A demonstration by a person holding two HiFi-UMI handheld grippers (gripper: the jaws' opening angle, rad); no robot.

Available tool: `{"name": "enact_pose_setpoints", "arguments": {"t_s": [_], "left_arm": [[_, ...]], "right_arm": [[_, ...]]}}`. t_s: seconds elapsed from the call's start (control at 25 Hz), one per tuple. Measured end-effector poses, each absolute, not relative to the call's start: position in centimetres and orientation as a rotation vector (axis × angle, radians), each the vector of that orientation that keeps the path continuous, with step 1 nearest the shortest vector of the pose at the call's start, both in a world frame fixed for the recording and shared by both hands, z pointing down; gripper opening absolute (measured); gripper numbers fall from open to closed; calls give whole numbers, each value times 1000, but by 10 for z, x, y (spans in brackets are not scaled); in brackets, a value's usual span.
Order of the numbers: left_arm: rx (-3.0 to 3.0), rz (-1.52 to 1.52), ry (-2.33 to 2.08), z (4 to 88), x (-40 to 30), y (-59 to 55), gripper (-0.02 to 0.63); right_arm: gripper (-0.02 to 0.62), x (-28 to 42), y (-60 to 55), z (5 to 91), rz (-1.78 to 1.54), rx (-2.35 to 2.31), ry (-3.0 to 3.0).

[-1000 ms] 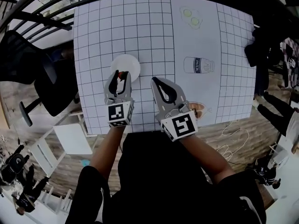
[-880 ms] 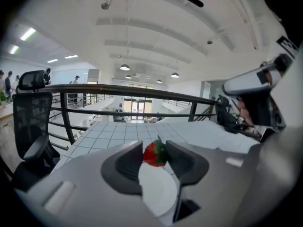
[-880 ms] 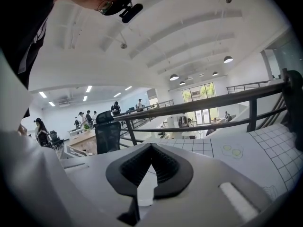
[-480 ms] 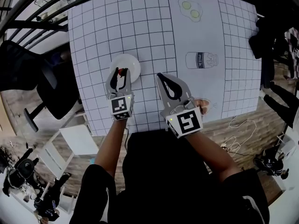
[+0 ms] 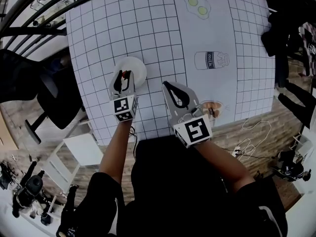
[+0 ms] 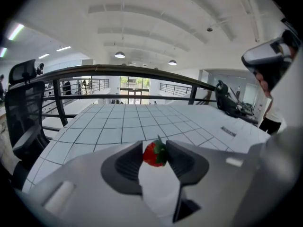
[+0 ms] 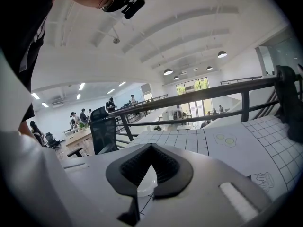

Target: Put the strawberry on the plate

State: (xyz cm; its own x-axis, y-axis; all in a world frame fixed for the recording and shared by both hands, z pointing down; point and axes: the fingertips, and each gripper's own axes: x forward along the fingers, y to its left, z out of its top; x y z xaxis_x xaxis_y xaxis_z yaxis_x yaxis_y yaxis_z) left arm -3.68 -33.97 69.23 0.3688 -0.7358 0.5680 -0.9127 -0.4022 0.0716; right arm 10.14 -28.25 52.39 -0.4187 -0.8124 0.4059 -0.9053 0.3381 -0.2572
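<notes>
A red strawberry (image 6: 154, 154) with a green cap sits pinched between the jaws of my left gripper (image 6: 155, 153). In the head view the strawberry (image 5: 127, 73) and the left gripper (image 5: 125, 76) hang over the near half of the round white plate (image 5: 134, 64). Under the jaws, the left gripper view shows the plate (image 6: 158, 189) as a white surface. My right gripper (image 5: 168, 85) is to the right of the plate, over the grid cloth. Its tips meet, with nothing between them (image 7: 151, 146). Through the gap behind those tips part of the plate (image 7: 147, 182) shows.
The table (image 5: 98, 38) wears a white grid cloth. A plain strip carries printed pictures of eggs (image 5: 196, 7), a milk bottle (image 5: 211, 60) and a bread item (image 5: 213, 107). A black office chair (image 5: 29, 78) stands at the left. A dark railing (image 6: 142, 72) runs along the far edge.
My left gripper has sunk toward the plate with the strawberry still in it. The right gripper has dropped slightly and stays shut.
</notes>
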Motion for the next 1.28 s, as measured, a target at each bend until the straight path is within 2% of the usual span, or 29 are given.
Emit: {"name": "enact_pose_setpoints", "arguments": {"t_s": [0.84,1.28], "left_arm": [[2240,761,-1346,728,-33,-338,161],[2239,778,-1339,727,-27,-335,227]], "right_arm": [[-3,113,-280,523,640,1581,-2355],[-3,117,-270,512,597,1591,-2376]]}}
